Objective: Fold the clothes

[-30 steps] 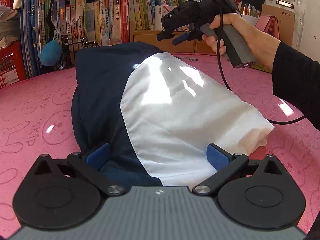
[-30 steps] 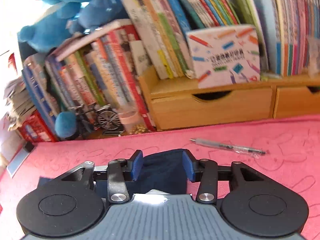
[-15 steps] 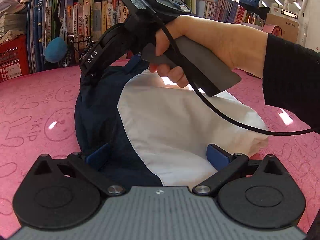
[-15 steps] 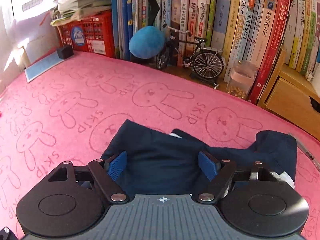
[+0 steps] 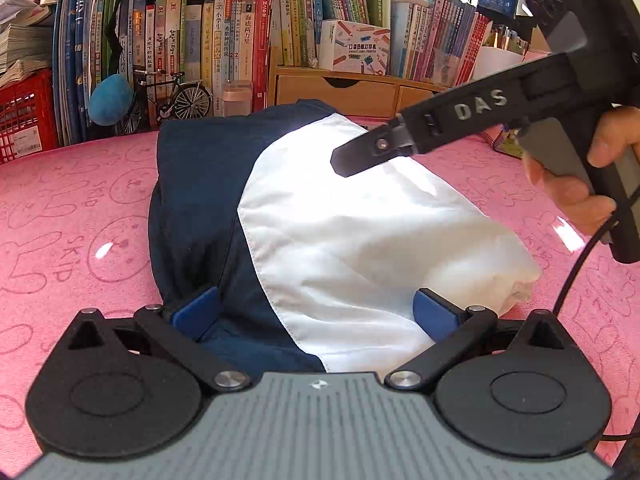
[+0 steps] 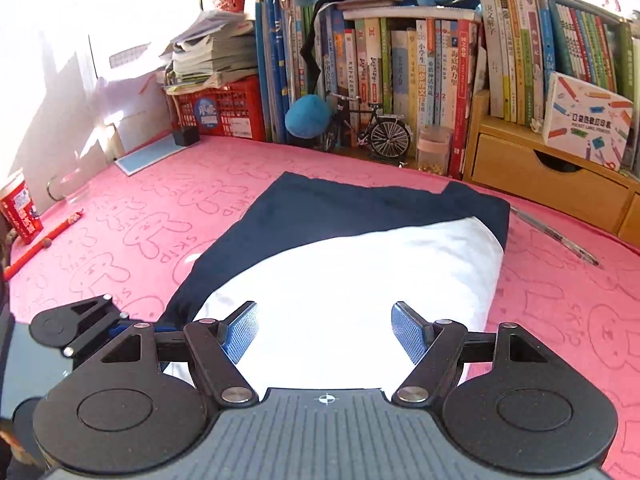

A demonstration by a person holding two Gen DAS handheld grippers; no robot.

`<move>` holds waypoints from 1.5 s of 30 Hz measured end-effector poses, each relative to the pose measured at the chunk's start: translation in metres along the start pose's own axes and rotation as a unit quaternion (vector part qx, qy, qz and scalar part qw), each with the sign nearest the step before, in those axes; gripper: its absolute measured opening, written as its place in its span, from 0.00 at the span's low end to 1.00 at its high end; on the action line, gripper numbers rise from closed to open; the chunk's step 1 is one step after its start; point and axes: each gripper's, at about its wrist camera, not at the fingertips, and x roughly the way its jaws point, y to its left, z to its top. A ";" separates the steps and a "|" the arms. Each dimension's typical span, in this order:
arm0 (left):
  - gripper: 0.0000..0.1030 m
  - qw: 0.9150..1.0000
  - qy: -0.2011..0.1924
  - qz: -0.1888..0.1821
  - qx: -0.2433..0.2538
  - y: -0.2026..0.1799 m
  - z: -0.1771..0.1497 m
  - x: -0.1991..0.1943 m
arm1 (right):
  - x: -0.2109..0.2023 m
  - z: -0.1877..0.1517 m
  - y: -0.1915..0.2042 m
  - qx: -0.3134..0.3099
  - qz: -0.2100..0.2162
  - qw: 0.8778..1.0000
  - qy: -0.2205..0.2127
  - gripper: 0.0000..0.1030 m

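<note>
My left tongs are spread wide, their blue pads set either side of the near end of the folded navy-and-white fabric garment, which fills the gap between them. The garment lies flat on the pink bunny-print table and runs lengthwise straight away from these tongs toward the row of upright books; its navy part sits to the left and far end, its white panel to the right.

My right tongs are also spread wide and grip nothing, hovering over the white panel. From them the garment stretches ahead and slightly left, navy edge farthest. To the right of the garment's far end a clear pen lies on the table.
</note>
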 end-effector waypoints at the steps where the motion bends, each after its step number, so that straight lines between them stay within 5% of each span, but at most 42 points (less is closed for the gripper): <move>1: 1.00 1.000 0.000 0.000 0.000 0.000 0.000 0.000 | -0.015 -0.012 -0.004 0.004 0.005 1.000 -0.006 0.71; 5: 1.00 1.000 0.000 0.001 0.001 0.000 0.000 0.000 | -0.047 -0.046 -0.007 0.002 -0.030 0.999 -0.013 0.76; 10: 1.00 1.000 0.003 0.008 0.011 -0.003 0.001 0.001 | -0.025 -0.078 -0.014 0.050 -0.062 0.996 0.034 0.77; 16: 0.99 0.999 0.005 -0.004 0.047 -0.001 -0.004 -0.009 | -0.038 -0.092 -0.021 0.069 -0.063 0.995 0.030 0.81; 22: 1.00 0.994 0.021 0.063 0.087 -0.009 -0.009 -0.032 | -0.050 -0.092 -0.014 0.064 -0.069 0.996 0.003 0.82; 26: 1.00 0.999 0.010 0.015 0.031 0.005 0.004 -0.044 | -0.057 -0.092 -0.010 0.061 -0.072 0.995 -0.015 0.82; 34: 1.00 0.998 0.046 0.019 -0.045 0.035 0.003 -0.032 | -0.043 -0.102 0.000 0.044 -0.076 0.996 0.011 0.83; 41: 1.00 0.998 0.008 0.026 -0.059 0.043 0.037 -0.034 | -0.057 -0.059 0.001 0.058 -0.061 0.993 -0.087 0.85; 45: 1.00 0.997 0.019 0.040 -0.064 0.047 0.039 -0.017 | -0.020 -0.042 0.008 0.054 -0.067 0.993 -0.085 0.86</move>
